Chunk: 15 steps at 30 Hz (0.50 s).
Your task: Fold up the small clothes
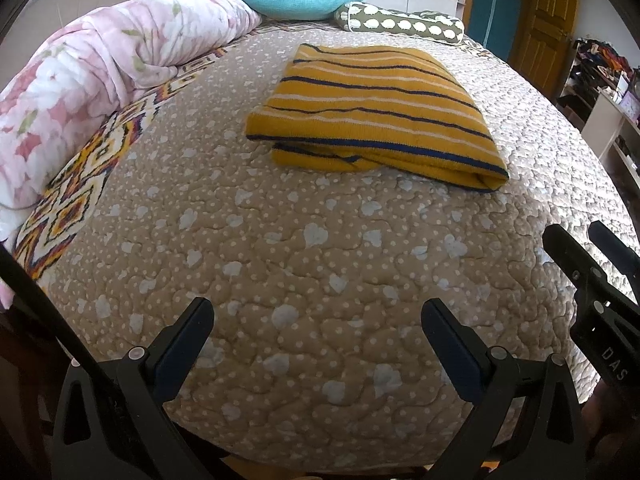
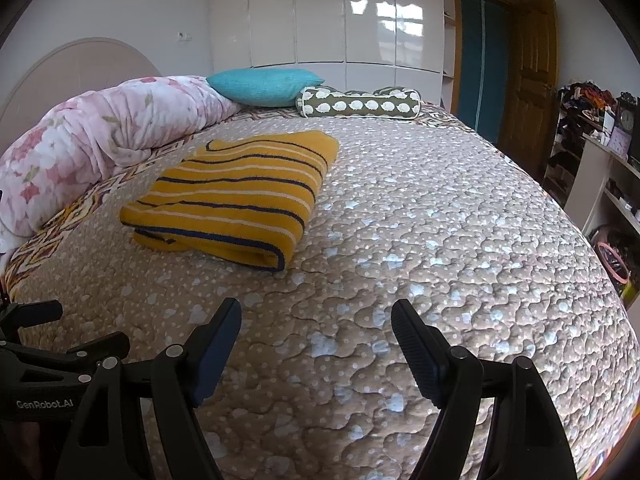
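Yellow knitted top with dark blue and white stripes (image 1: 374, 114) lies folded flat on the tan quilted bed cover (image 1: 320, 280), toward its pillow end and well apart from both tools. The left gripper (image 1: 316, 316) and right gripper (image 2: 316, 316) hang over the near edge, jaws wide, holding nothing.

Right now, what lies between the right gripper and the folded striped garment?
Only bare quilted bedspread separates the right gripper from the striped garment; the right wrist view shows it.
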{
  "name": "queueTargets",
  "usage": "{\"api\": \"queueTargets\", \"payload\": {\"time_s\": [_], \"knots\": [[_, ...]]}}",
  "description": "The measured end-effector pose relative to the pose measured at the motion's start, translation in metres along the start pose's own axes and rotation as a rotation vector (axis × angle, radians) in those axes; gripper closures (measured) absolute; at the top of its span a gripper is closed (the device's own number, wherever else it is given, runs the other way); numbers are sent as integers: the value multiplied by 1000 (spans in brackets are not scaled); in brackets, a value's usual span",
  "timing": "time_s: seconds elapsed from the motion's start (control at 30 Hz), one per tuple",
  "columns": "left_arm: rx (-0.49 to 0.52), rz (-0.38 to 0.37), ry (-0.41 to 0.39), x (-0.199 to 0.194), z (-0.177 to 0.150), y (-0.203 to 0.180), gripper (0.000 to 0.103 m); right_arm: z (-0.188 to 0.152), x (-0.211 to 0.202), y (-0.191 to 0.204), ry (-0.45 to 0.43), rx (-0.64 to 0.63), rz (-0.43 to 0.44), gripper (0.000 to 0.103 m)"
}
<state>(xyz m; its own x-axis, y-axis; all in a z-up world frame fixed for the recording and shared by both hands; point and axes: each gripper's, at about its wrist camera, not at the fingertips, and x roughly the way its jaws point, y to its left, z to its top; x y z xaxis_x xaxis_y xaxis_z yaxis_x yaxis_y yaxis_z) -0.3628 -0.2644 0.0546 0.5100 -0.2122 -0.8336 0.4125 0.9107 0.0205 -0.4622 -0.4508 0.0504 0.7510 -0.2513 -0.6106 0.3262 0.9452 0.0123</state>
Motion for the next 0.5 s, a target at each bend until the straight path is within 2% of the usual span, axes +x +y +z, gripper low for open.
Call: {"api": "queueTargets", "payload": {"time_s": [0.5], "knots": [[-8,-4,5,4,-2,1,0,1,-3,1,-17,0,4,20]]}}
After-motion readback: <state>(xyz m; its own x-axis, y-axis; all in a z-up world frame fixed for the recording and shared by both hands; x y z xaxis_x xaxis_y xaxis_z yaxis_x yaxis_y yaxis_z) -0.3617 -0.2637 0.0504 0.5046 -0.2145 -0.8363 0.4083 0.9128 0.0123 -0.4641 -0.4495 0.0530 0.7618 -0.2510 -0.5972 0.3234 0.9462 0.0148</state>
